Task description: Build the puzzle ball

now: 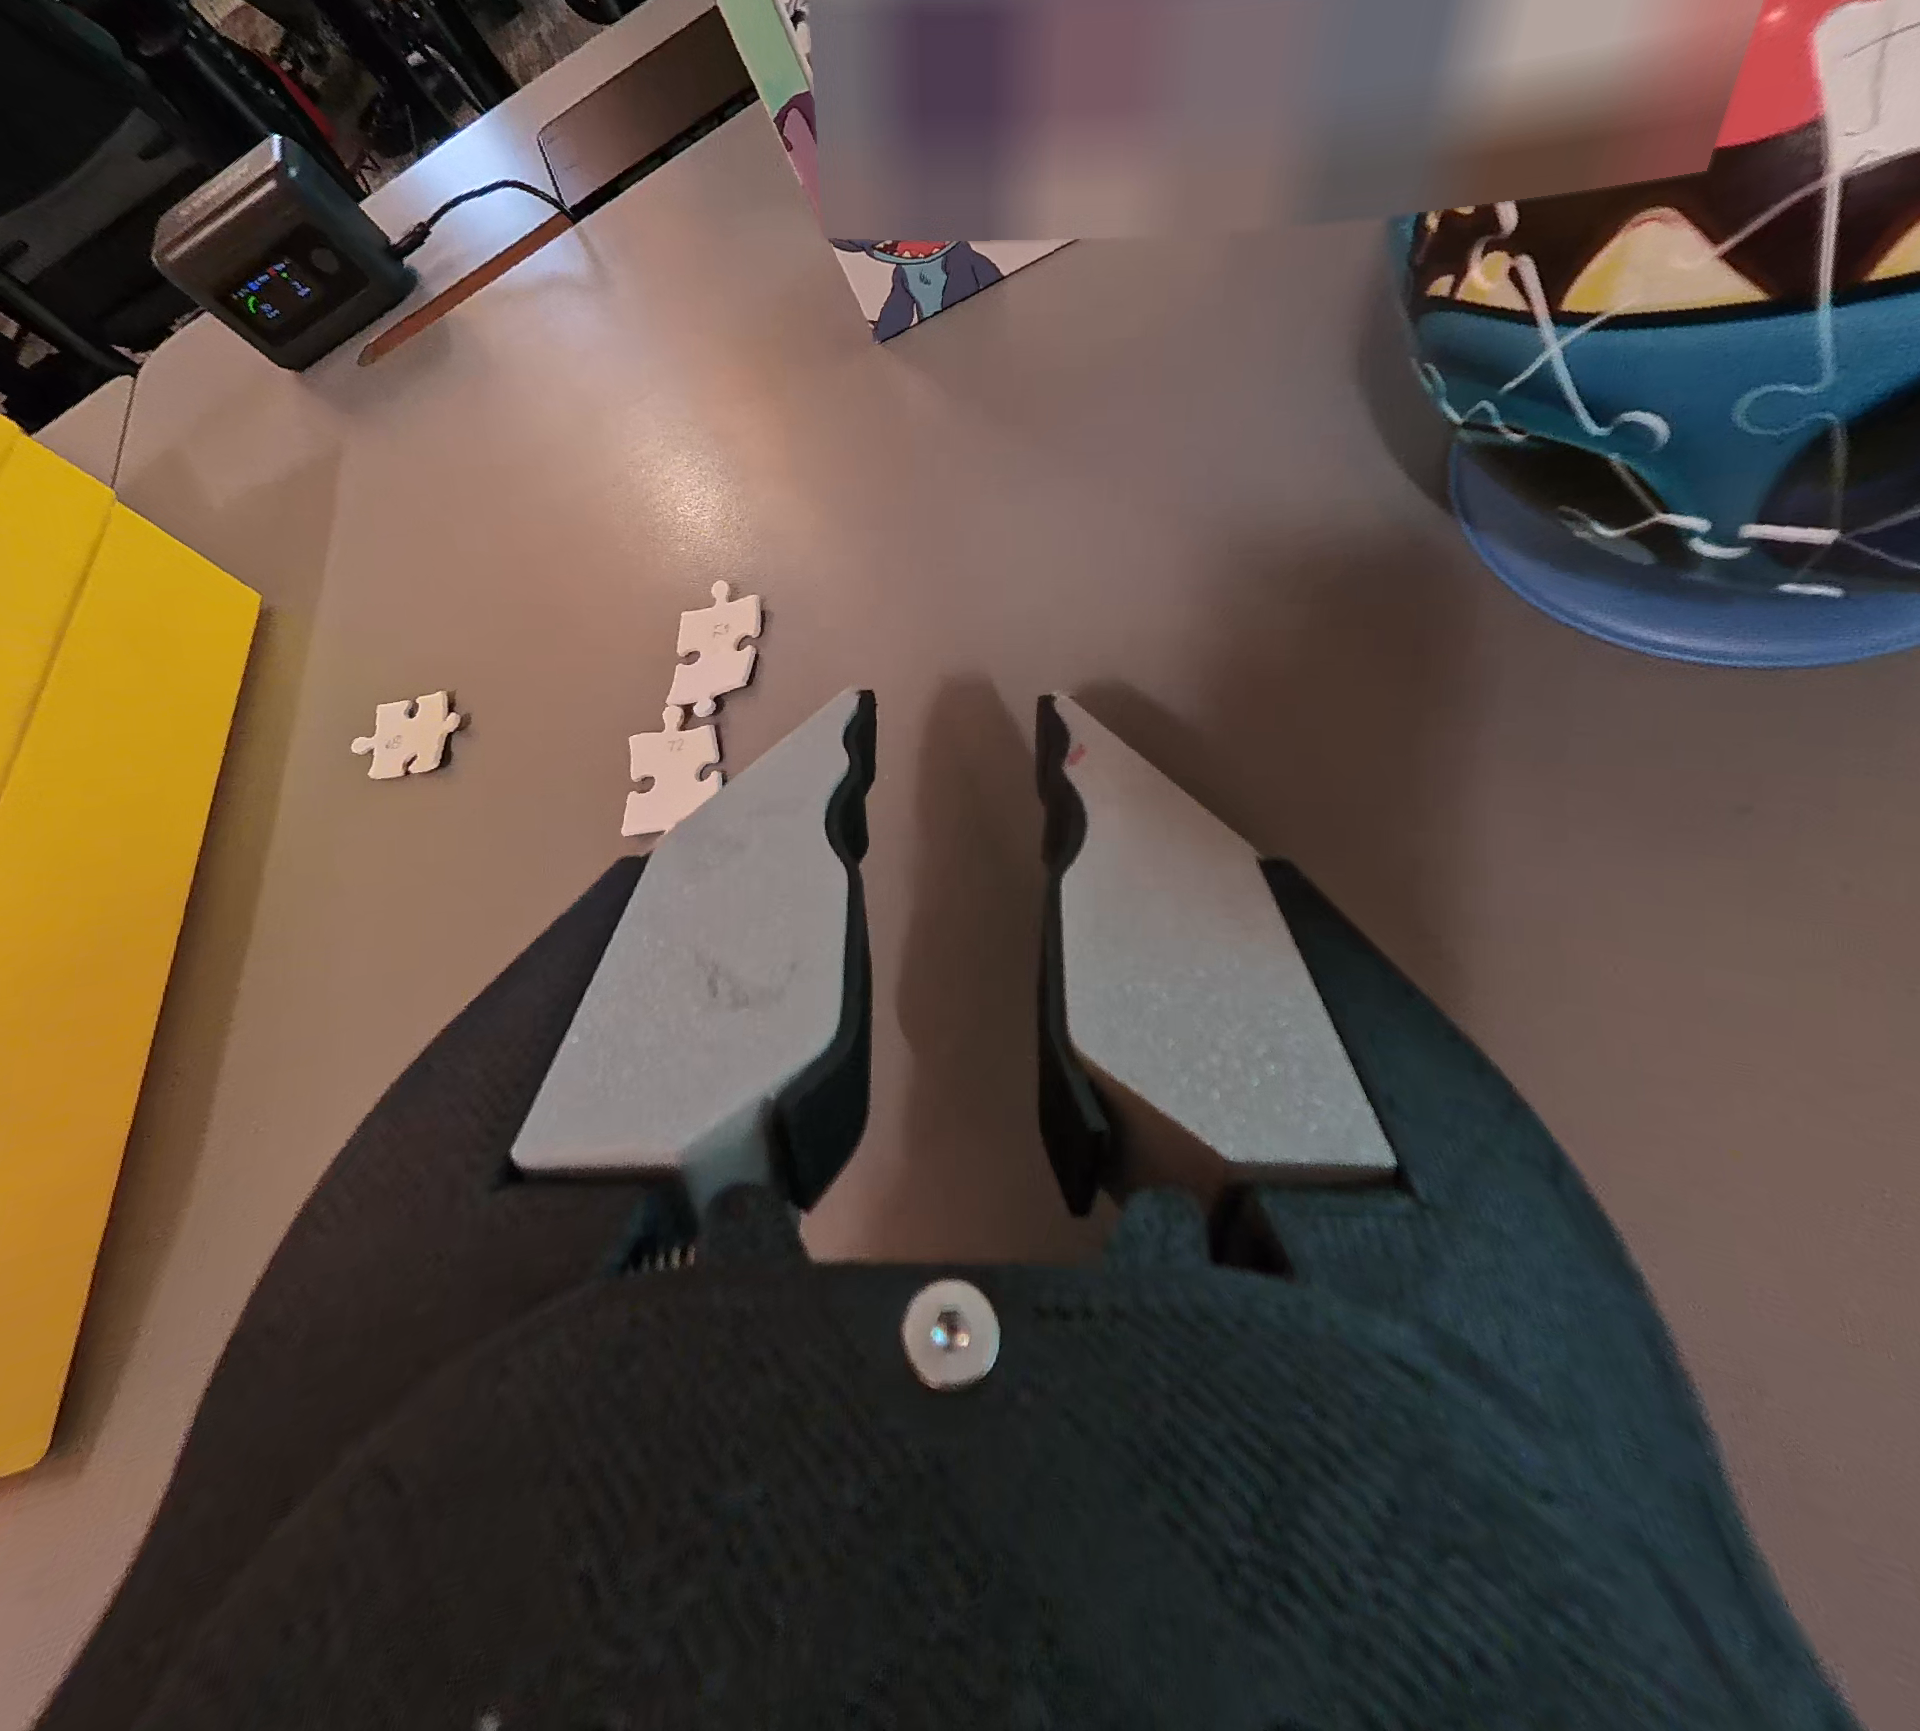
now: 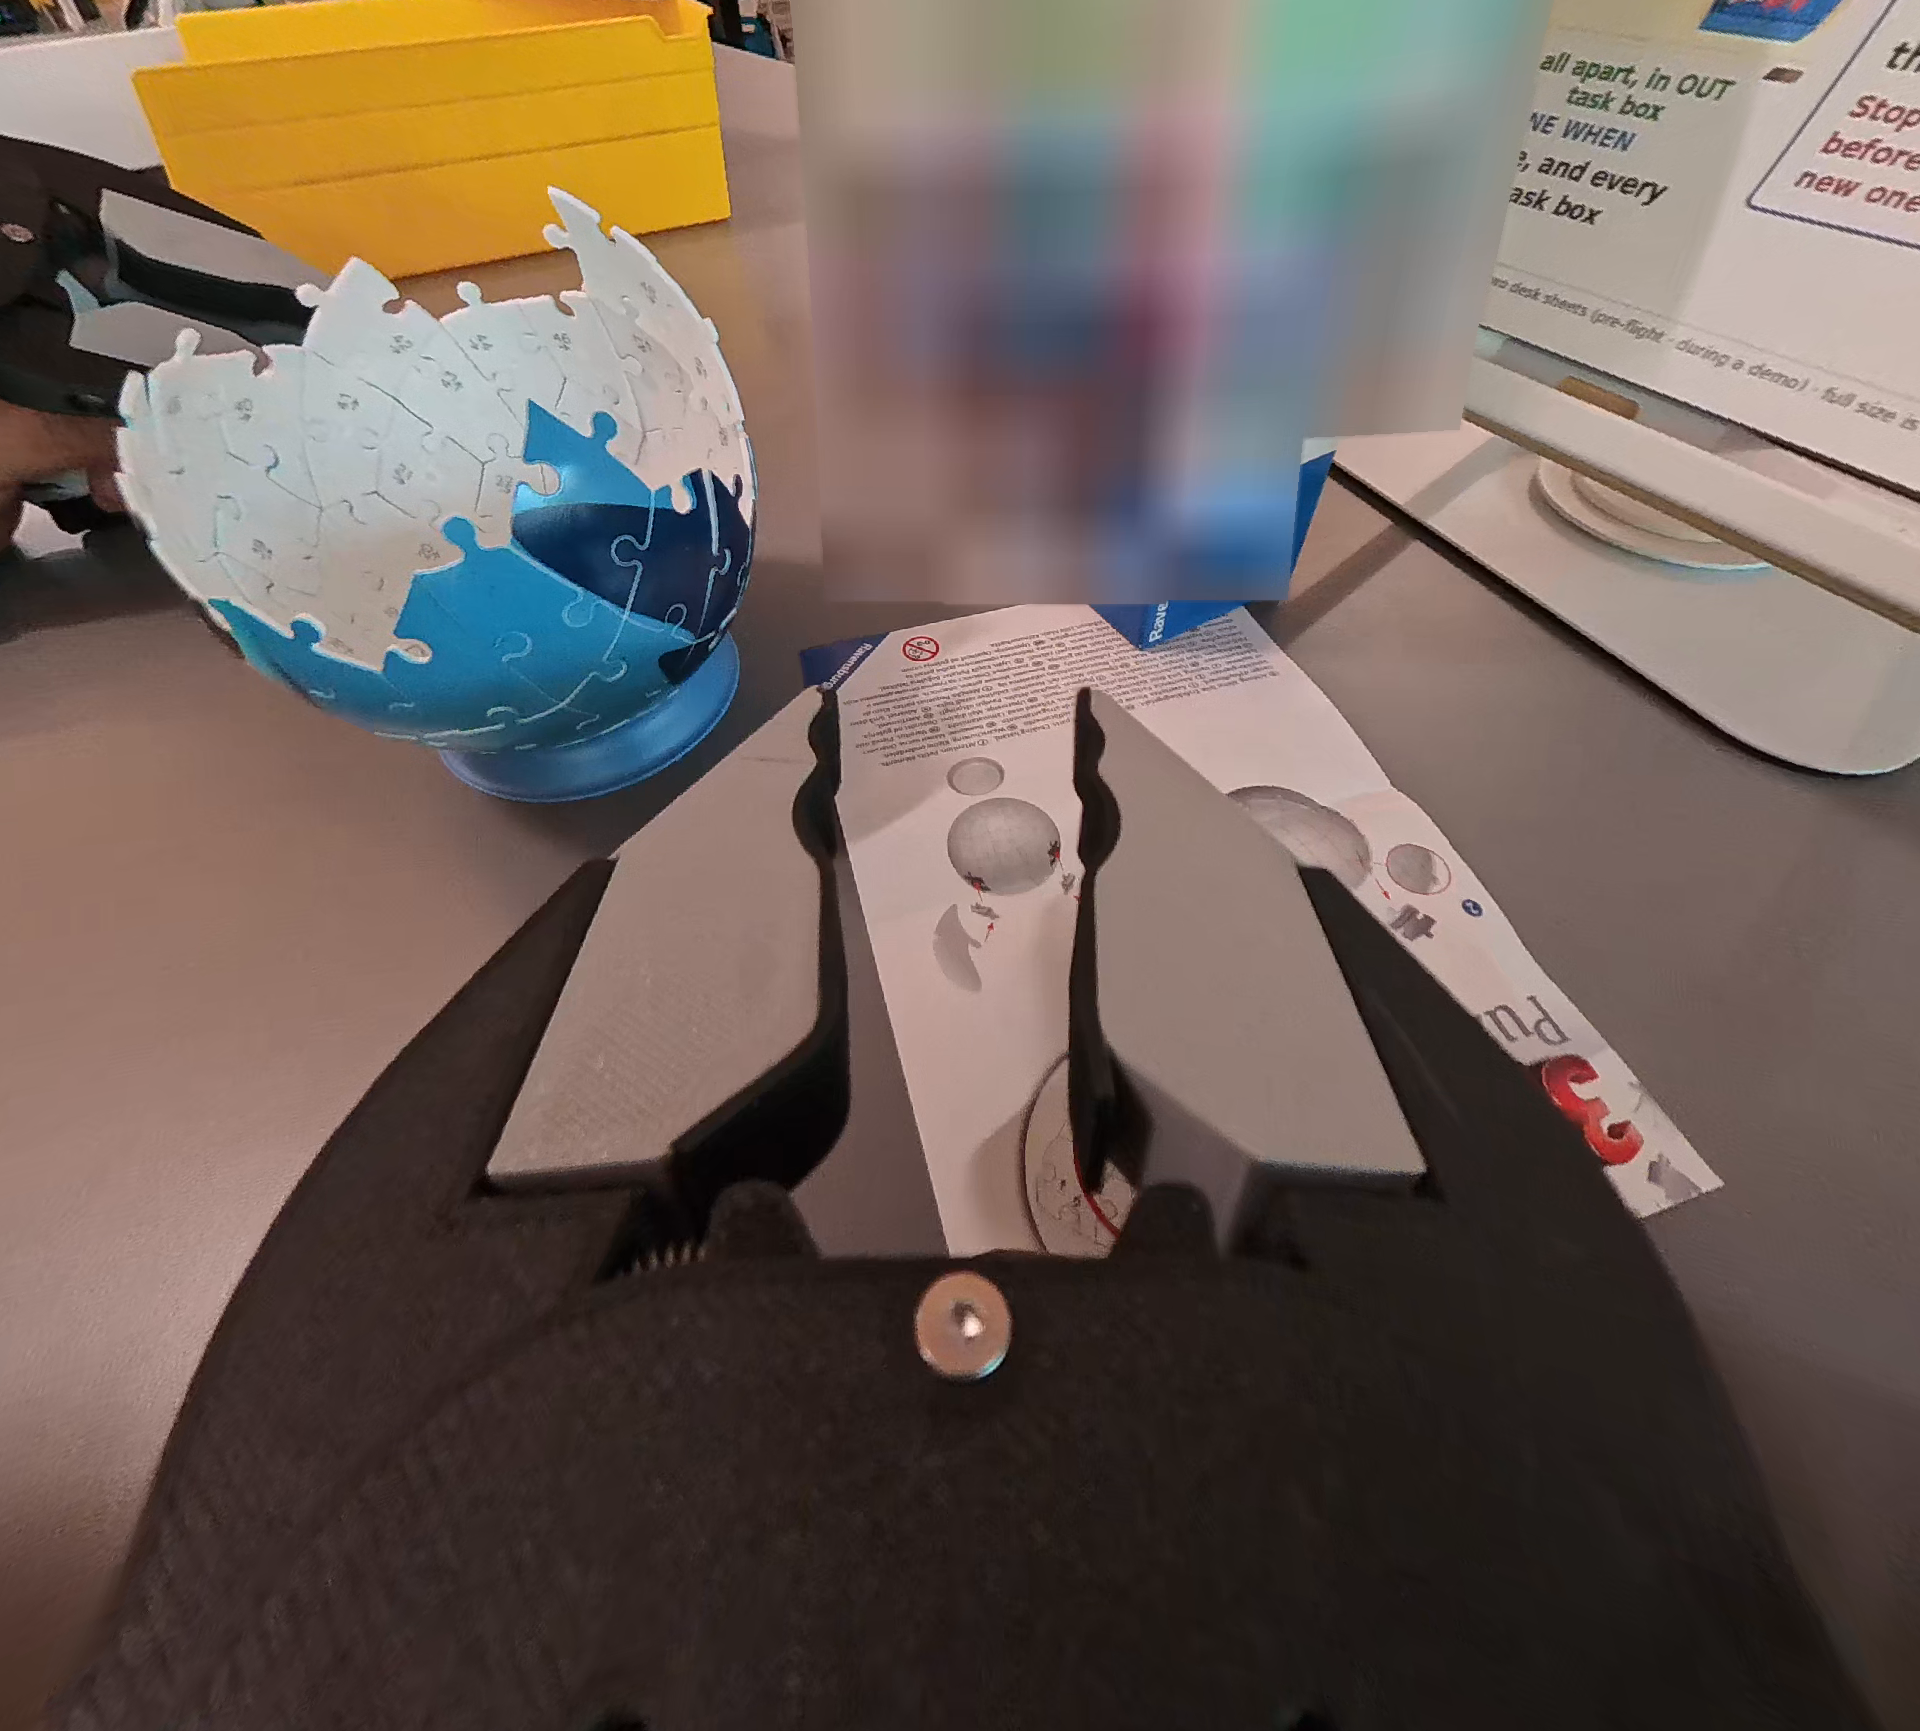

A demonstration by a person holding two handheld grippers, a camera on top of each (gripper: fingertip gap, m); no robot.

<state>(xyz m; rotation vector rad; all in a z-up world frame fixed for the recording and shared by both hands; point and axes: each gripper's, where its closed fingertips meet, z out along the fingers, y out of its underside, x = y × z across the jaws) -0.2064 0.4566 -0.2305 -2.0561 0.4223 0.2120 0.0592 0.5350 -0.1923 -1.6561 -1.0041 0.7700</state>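
Note:
The partly built puzzle ball (image 2: 436, 497) stands tilted on a blue ring stand (image 2: 603, 736); its open side shows white piece backs. It also shows in the left wrist view (image 1: 1683, 393) at the far right. Three loose white pieces lie face down on the grey table: one (image 1: 407, 736) apart at the left, two (image 1: 717, 647) (image 1: 673, 772) touching just left of my left gripper. My left gripper (image 1: 956, 710) is open and empty above the table. My right gripper (image 2: 951, 710) is open and empty over a paper instruction sheet (image 2: 1039, 850). The left gripper (image 2: 208, 299) also shows behind the ball.
A yellow bin (image 1: 94, 850) sits at the left; it shows behind the ball in the right wrist view (image 2: 436, 112). The puzzle box (image 1: 935, 268) stands upright behind. A dark power unit (image 1: 281, 268) with cable is at the far left. A white stand (image 2: 1662, 538) is at right. The left gripper's tips are roughly 30 centimeters from the right gripper's.

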